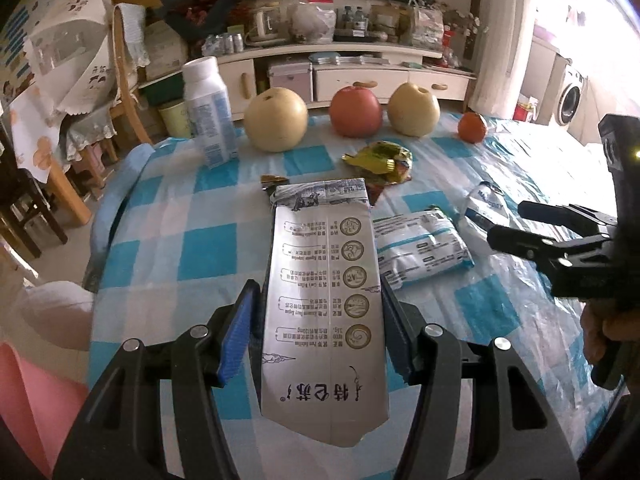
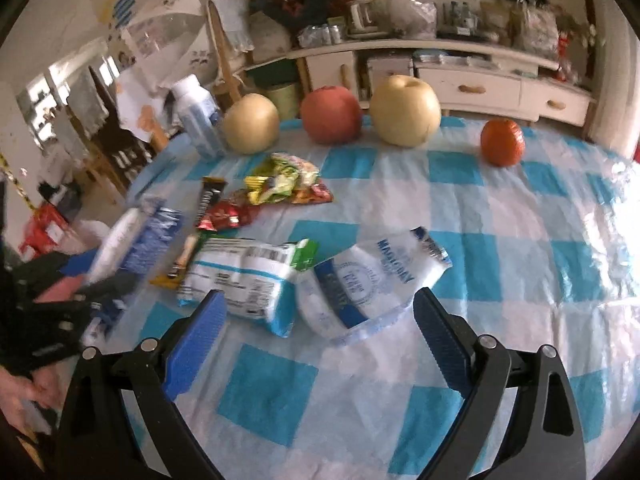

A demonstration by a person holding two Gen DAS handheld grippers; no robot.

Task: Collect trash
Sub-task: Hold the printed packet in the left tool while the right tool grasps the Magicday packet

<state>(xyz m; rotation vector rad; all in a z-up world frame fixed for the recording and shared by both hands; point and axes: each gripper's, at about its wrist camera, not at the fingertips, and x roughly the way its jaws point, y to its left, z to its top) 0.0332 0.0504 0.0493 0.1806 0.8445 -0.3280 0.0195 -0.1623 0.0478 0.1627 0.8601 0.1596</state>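
Two grippers over blue-checked table (image 1: pixel 168 216). Left gripper (image 1: pixel 322 320) clamps flattened white milk carton (image 1: pixel 324 280), lifted above cloth; five round gold emblems, Chinese characters printed along its face. Right gripper (image 2: pixel 316 332) gapes wide, empty, above white-blue pouch (image 2: pixel 360 280) lettered "MAOLOAY". Snack wrappers (image 2: pixel 288 180) lie beyond.

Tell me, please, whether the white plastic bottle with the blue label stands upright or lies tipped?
Upright: the white plastic bottle stands on its base on the checked tablecloth, cap uppermost.
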